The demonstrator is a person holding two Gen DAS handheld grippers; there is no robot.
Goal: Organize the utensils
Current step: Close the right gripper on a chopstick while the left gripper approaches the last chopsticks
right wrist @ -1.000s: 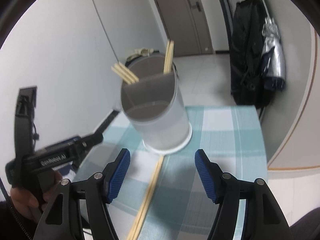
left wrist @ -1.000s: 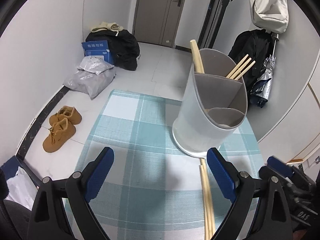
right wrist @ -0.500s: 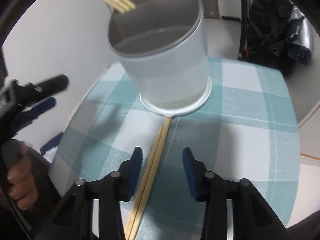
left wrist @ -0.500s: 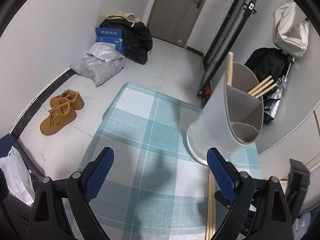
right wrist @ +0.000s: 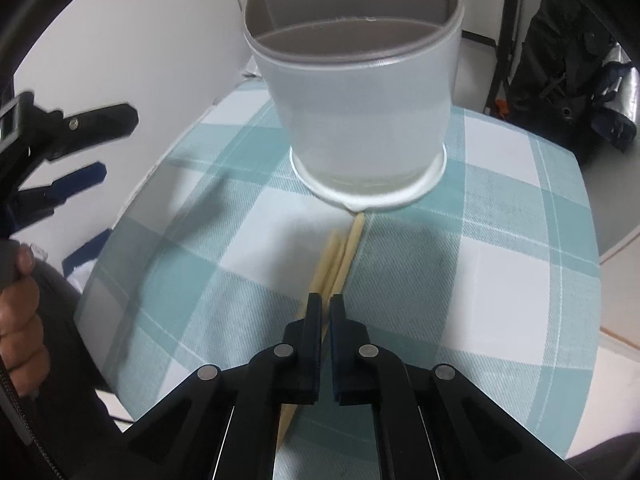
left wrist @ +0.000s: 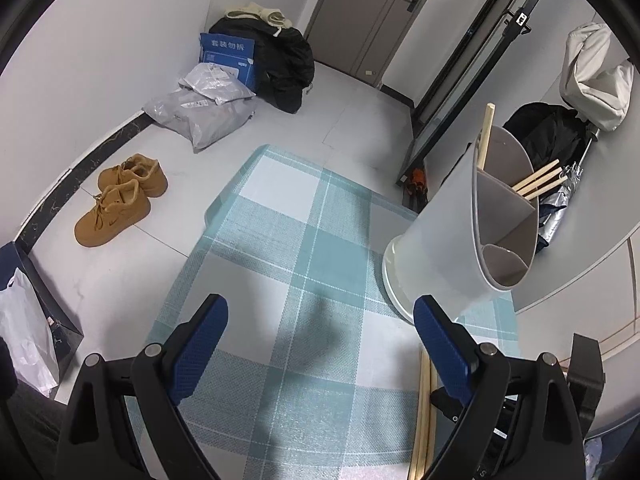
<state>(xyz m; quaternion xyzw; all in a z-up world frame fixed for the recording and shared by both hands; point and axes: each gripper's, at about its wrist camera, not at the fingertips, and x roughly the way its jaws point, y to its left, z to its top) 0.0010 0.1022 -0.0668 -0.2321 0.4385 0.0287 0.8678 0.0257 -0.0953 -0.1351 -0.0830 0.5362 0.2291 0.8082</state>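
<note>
the right gripper (right wrist: 325,304) has just closed its fingers on the loose chopsticks (right wrist: 338,258) lying on the checked counter (right wrist: 500,280) below the utensil holder (right wrist: 356,92) — the left gripper (left wrist: 320,344) hangs wide open, empty.

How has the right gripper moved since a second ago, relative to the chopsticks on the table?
Yes. The right gripper has come down toward the checked tablecloth, and its jaws have just been closing onto the chopsticks lying before the utensil holder.

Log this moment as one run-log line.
right gripper: just closed on chopsticks lying on the table | left gripper: open, empty | holder: upright, some chopsticks inside
</note>
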